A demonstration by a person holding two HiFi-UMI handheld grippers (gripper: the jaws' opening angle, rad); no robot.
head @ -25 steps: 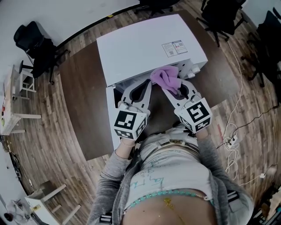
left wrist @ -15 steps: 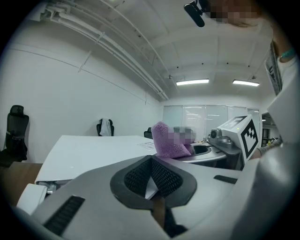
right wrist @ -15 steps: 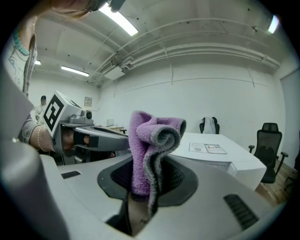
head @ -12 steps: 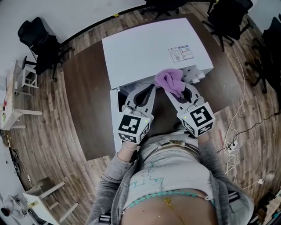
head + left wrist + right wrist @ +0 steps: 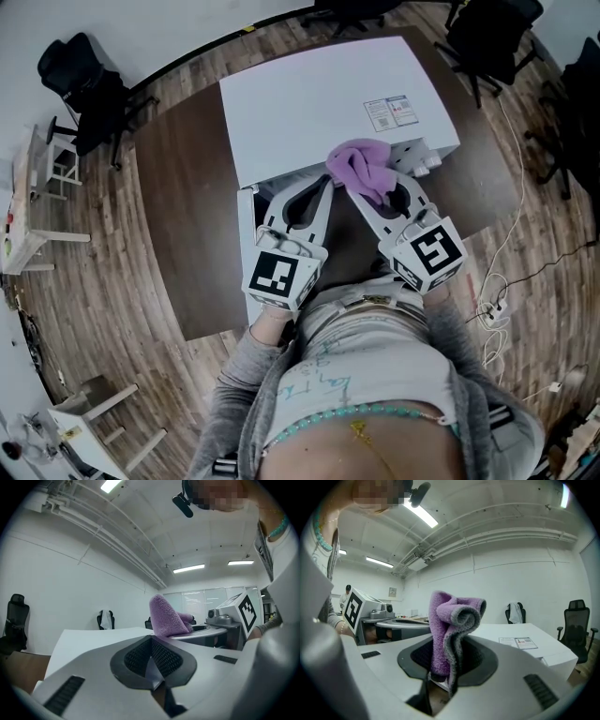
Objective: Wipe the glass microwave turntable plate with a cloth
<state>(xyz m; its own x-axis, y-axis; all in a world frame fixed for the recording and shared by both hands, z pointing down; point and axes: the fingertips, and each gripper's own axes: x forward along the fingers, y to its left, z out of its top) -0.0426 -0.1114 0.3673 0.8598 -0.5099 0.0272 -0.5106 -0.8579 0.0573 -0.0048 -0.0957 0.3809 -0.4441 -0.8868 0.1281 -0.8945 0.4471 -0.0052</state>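
The right gripper, shut tight on the purple cloth, had lifted a little by the microwave front, next to the shut, empty left gripper, so wiping probably hadn't started and the glass plate was hidden.

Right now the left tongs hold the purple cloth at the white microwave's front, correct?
No: the right tongs hold the purple cloth at the white microwave's front. The right gripper view shows it pinched there; the left tongs are shut on nothing.

Left gripper closed (right gripper clamped)
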